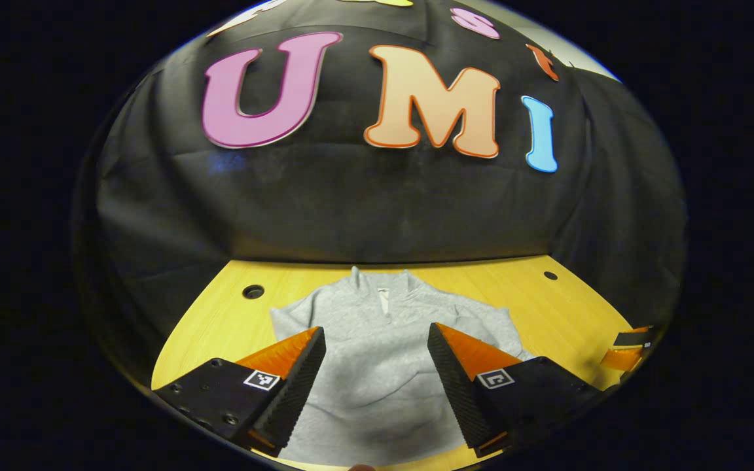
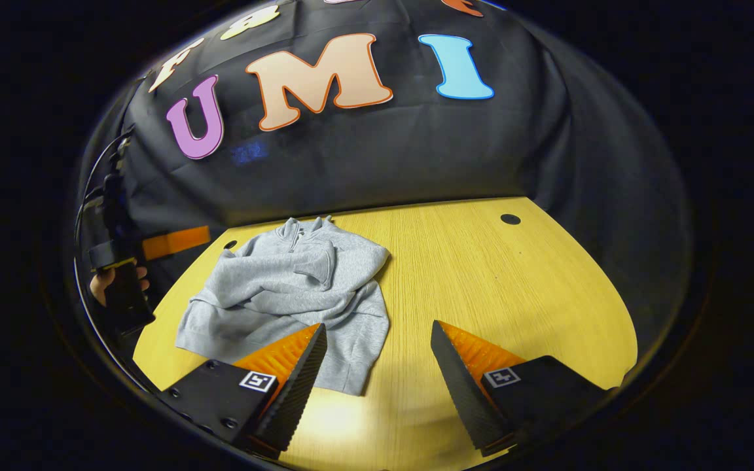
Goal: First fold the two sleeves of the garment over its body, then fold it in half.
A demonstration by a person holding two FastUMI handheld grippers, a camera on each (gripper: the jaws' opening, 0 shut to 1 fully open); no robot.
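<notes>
Left gripper (image 1: 376, 366) hangs over the grey garment (image 1: 383, 353), fingers spread wide, gripping nothing. Right gripper (image 2: 377, 366) likewise wide and empty, above the wooden table (image 2: 514, 288). Garment lies rumpled near the table's far-left side, sleeves bunched across its body.

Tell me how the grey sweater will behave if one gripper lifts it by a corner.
The sweater is probably floppy: it already lies in soft folds and wrinkles, so a lifted corner would likely let the rest hang and drag. The knit looks thick, so it may feel fairly heavy for cloth. It should not slide much on the wooden table.
</notes>
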